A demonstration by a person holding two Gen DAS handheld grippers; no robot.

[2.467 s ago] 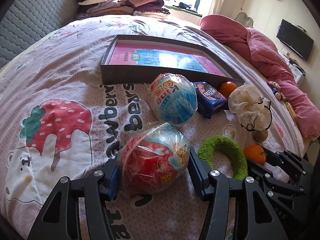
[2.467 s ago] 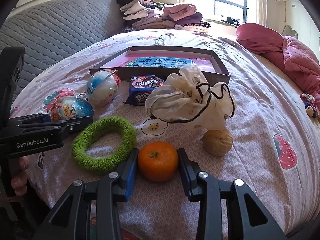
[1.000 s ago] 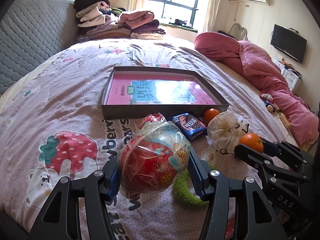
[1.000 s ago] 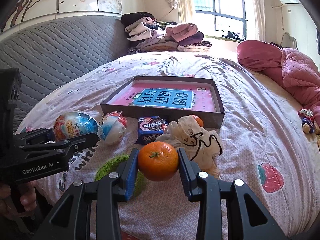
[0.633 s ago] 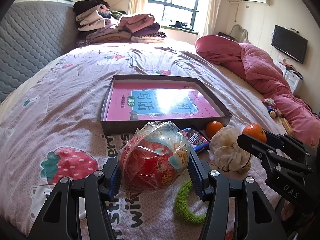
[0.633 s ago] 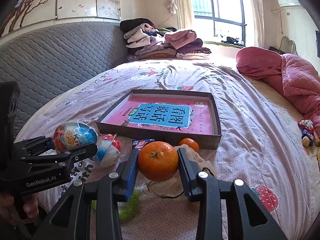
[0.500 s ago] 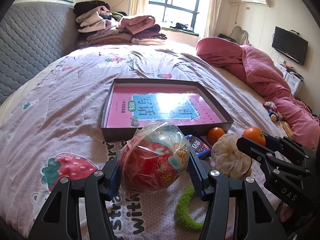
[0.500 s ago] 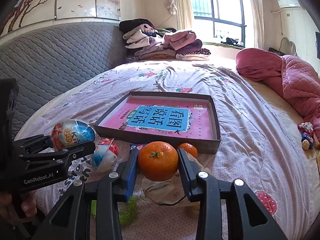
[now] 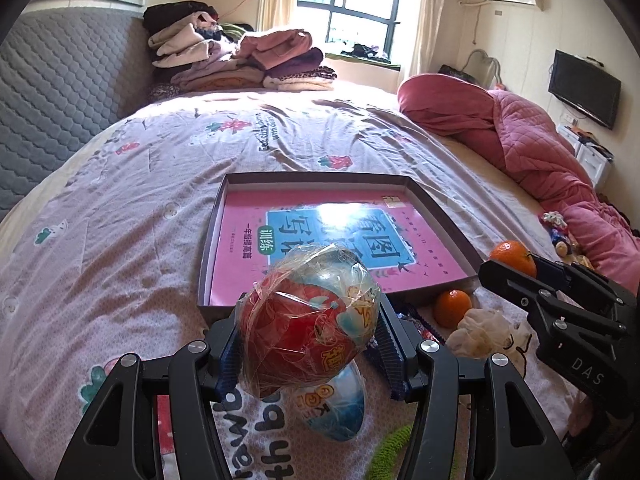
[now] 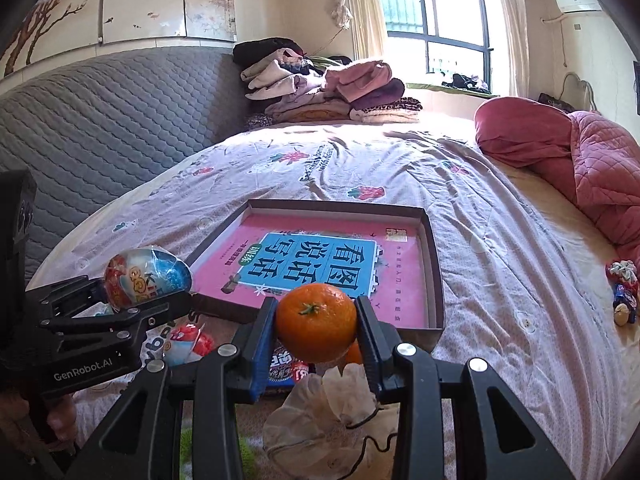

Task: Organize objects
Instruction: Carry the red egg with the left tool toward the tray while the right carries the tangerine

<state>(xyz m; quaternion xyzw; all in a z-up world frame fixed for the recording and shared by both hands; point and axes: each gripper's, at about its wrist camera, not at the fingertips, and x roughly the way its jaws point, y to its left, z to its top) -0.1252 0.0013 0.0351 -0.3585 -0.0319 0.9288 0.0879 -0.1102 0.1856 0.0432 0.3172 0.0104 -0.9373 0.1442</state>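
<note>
My left gripper (image 9: 310, 336) is shut on a red and blue wrapped toy egg (image 9: 308, 316), held in the air near the front edge of a shallow grey box (image 9: 216, 216) with a pink book (image 9: 320, 240) in it. My right gripper (image 10: 316, 332) is shut on an orange tangerine (image 10: 316, 322), also in the air at the box (image 10: 434, 256) front edge. The egg also shows in the right wrist view (image 10: 146, 278), and the tangerine in the left wrist view (image 9: 514, 256).
On the bedspread below lie a second toy egg (image 9: 332, 408), a second tangerine (image 9: 452, 308), a white scrunchie (image 9: 480, 334), a green ring (image 9: 390, 454) and a blue snack pack (image 10: 286, 370). Folded clothes (image 9: 240, 60) are at the back, a pink quilt (image 9: 540, 148) at the right.
Both grippers have risen from the bedspread with the egg and the tangerine and moved forward towards the box.
</note>
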